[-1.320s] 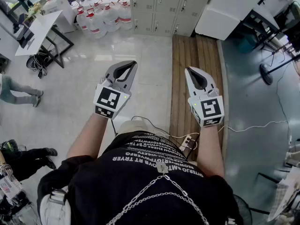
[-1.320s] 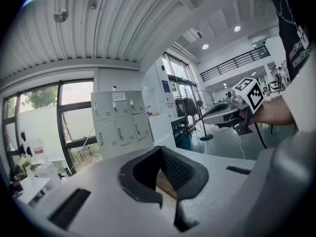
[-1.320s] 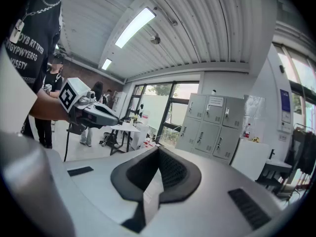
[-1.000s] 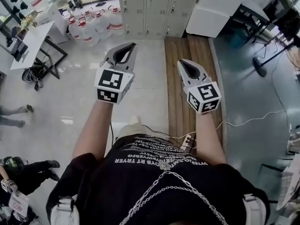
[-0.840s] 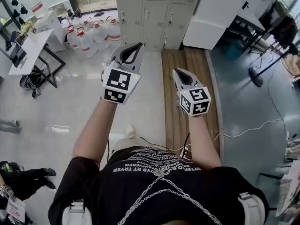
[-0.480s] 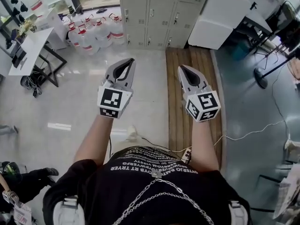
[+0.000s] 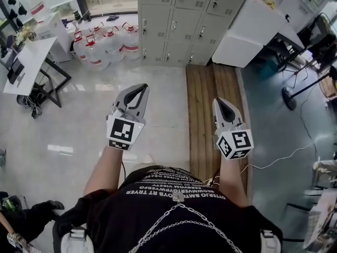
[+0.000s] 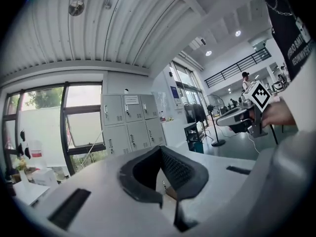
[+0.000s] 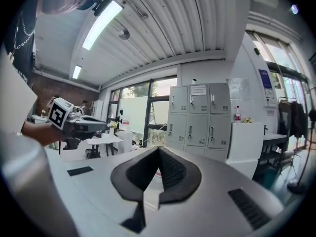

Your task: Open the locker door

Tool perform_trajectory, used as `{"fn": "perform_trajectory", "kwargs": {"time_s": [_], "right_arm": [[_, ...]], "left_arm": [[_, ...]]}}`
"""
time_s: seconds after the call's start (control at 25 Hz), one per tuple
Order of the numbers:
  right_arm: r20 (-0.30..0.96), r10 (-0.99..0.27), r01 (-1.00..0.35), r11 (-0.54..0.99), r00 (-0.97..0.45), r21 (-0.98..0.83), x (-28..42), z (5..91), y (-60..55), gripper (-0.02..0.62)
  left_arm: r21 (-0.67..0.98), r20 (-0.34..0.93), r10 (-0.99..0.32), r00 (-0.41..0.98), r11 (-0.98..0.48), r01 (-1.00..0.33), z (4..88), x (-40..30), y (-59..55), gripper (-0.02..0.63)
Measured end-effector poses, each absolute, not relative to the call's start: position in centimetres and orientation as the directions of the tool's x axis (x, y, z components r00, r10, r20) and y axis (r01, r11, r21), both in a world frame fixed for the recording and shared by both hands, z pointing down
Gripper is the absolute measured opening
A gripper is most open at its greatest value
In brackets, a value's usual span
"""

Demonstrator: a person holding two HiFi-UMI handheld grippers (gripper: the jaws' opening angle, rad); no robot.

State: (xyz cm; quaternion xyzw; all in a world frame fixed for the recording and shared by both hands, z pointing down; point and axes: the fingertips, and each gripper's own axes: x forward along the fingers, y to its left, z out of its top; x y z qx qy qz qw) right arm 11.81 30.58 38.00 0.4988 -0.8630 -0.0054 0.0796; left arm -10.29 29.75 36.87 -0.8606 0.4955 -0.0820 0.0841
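The grey lockers [image 7: 179, 15] are seen far ahead by the wall. All their small flat doors are shut. A white paper label [image 9: 198, 89] is stuck on one top door, but its words are too small to be read. The left gripper [image 7: 140, 87] and right gripper [image 7: 219, 102] are held up in the air, well apart from the lockers. Each one's jaws are pressed together with nothing between them.

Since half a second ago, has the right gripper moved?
Yes. The right gripper has drifted right across the wooden floor strip, toward its right edge.
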Motion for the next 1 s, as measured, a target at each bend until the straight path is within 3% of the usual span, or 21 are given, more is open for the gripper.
{"fn": "perform_trajectory", "kwargs": {"time_s": [0.32, 0.76, 1.0], "right_arm": [[0.185, -0.869, -0.86, 0.487, -0.459, 0.152, 7.0, 38.1, 28.7, -0.005], [0.201, -0.849, -0.82, 0.526, -0.489, 0.227, 2.8, 38.0, 26.7, -0.005], [0.206, -0.82, -0.793, 0.57, -0.534, 0.214, 1.7, 39.7, 23.6, -0.005]], "left_arm": [[-0.178, 0.033, -0.862, 0.506, -0.503, -0.846, 37.6, -15.4, 27.7, 0.005], [-0.084, 0.027, -0.827, 0.562, -0.562, -0.823, 39.1, -15.3, 27.5, 0.005], [-0.078, 0.081, -0.86, 0.504, -0.51, -0.857, 41.0, -16.8, 24.8, 0.005]]}}
